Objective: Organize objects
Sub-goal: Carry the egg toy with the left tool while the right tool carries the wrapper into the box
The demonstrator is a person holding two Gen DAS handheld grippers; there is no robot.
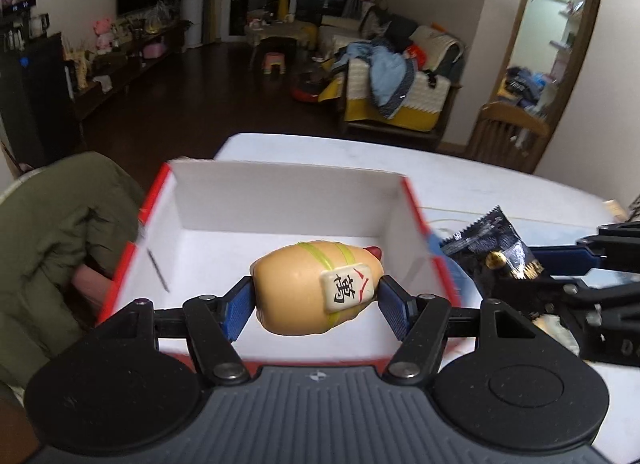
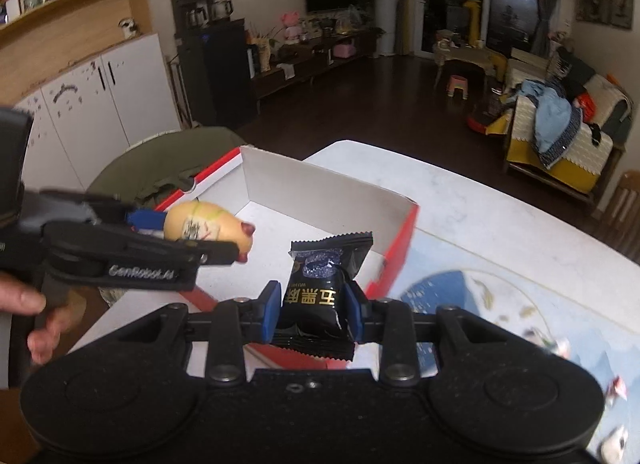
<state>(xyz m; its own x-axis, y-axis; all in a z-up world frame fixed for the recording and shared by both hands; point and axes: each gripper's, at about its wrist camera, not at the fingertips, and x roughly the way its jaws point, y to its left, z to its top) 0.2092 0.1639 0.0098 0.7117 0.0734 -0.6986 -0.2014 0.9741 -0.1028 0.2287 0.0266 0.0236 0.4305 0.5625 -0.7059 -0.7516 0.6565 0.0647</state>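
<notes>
1. Left gripper (image 1: 316, 300): blue-padded fingers (image 1: 236, 310) pinching a tan egg-shaped toy (image 1: 308, 288) at both sides; toy carries yellow-green stripes, a white tile with a black character, and a red tip.
2. Toy held in the air above the near part of the box (image 1: 280, 200), clear of its white floor.
3. Right gripper (image 2: 310, 310): fingers (image 2: 270, 304) pressed against the sides of a black snack packet (image 2: 320, 284) with gold characters, held upright.
4. Packet hanging over the near red rim of the box, to the right of the toy.
5. Box: red outside, white inside, open-topped, resting on the pale surface (image 1: 500, 192).
6. Left of the box, a chair draped in an olive jacket (image 1: 60, 224).
7. Beyond the box, dark floor, then a sofa (image 1: 404, 92) piled with clothes.
</notes>
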